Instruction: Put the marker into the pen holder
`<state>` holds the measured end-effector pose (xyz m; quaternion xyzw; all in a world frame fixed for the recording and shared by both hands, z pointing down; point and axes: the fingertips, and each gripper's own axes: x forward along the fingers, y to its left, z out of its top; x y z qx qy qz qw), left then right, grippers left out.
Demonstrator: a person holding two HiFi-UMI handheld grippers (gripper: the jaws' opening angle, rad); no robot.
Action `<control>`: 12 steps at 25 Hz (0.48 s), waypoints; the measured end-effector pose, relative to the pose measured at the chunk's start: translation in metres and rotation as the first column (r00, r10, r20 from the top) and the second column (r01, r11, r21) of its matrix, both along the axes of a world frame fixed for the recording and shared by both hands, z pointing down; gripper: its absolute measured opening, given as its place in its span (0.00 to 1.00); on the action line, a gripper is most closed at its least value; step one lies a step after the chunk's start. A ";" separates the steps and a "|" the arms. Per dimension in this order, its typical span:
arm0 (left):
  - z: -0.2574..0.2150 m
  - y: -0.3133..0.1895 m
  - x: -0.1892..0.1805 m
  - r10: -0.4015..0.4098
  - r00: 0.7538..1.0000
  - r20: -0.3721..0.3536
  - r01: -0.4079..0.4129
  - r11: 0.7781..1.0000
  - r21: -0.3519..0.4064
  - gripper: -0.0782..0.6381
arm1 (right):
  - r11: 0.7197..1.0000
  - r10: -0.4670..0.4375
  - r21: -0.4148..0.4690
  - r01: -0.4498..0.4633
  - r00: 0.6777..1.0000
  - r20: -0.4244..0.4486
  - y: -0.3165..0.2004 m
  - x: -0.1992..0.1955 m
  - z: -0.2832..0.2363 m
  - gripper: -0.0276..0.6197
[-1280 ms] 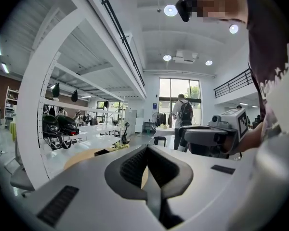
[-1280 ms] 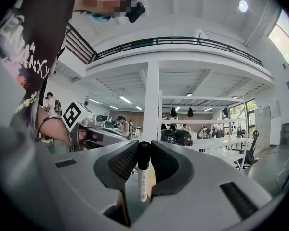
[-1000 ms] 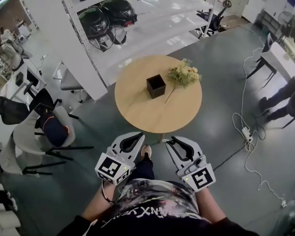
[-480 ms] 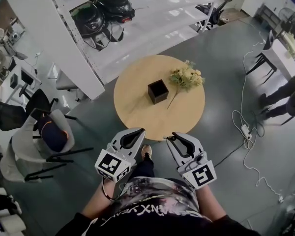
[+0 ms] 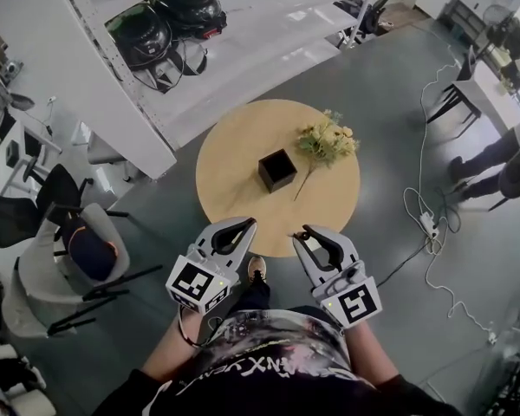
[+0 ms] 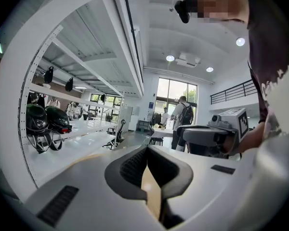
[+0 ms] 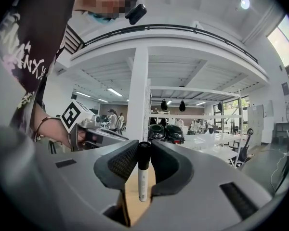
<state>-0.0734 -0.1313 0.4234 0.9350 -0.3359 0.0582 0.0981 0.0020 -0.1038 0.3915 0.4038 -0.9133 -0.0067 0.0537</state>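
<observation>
Left tongs (image 5: pixel 245 224): pressed together, nothing in them; held over the near edge of the tabletop (image 5: pixel 234 159), beside the right tongs.
Right tongs (image 5: pixel 302 233): pinching the marker (image 7: pixel 143 172); also over the near edge.
Marker: white barrel, black cap toward the tips, lying along the tongs.
Pen holder (image 5: pixel 276 170): black, square, open at the top; stands upright near the middle of the round tabletop, well apart from the marker.
Flowers (image 5: pixel 327 141): lie just right of the pen holder, stem pointing to the near edge.
Shelf (image 5: pixel 243 50): white, beyond the tabletop; two dark helmets (image 5: pixel 147 33) on it.
Floor (image 5: pixel 390 102): grey; white cable (image 5: pixel 426 224) trails at right.
</observation>
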 end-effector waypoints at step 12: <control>0.008 -0.050 -0.007 0.045 0.999 -0.019 -0.045 0.999 -0.006 0.14 | 0.999 0.033 -0.005 -0.033 0.999 -0.011 -0.046 -0.015 0.006 0.17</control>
